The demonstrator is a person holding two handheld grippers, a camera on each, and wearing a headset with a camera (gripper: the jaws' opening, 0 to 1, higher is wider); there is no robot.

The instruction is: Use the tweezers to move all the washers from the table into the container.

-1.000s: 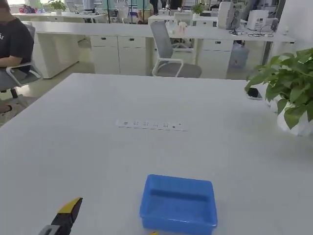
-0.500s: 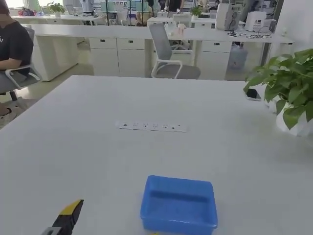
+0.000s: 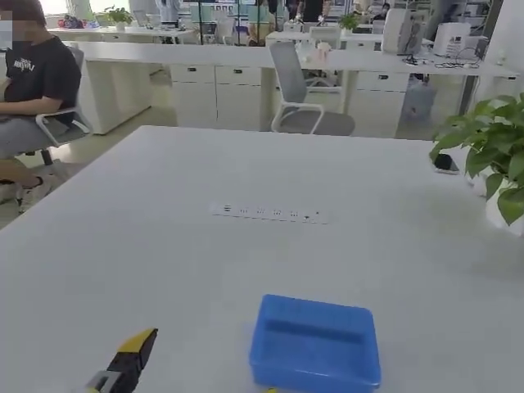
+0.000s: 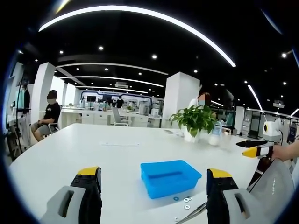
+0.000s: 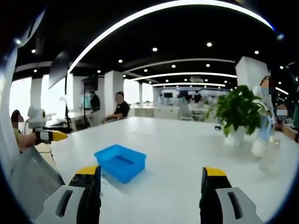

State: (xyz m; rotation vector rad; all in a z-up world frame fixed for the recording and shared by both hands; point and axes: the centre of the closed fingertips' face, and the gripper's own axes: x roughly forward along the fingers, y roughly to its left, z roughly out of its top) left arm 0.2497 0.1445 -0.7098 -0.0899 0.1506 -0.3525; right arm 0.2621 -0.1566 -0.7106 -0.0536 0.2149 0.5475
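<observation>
Holding both units above the desk [image 3: 164, 246], nothing gripped. Left hand-held gripper [image 4: 153, 175] is showing jaws spread wide and empty. Right hand-held gripper [image 5: 151, 171] is likewise spread and empty.

Locations:
- Blue container [image 3: 315, 344] is sitting around the middle of the desk's near edge and is looking empty.
- Washers [image 4: 187, 200] are lying loose on the desk just beside the container, on its near-edge side.
- Tweezers [image 4: 191, 213] are reading as a thin metal sliver lying flat next to the washers. It's too thin to be fully sure.

Risks I'm seeing:
- Tweezers are lying flat and are slim, so wide jaws closing on them could be skidding them along the desk instead of lifting. That would be scattering the washers or pushing them over the near edge.
- An off-centre or crooked grip on the tweezers would be leaving the tips misaligned, so the thin flat washers would be flicking away rather than getting pinched.
- Container is looking light, so a bump from either jaw would probably be shifting it.
- Both units are working the same small patch, so they are risking a clash.

Counts:
- 2 hand-held grippers
- 1 container
- 1 pair of tweezers
- roughly 5 washers, though they're too small for a firm count
</observation>
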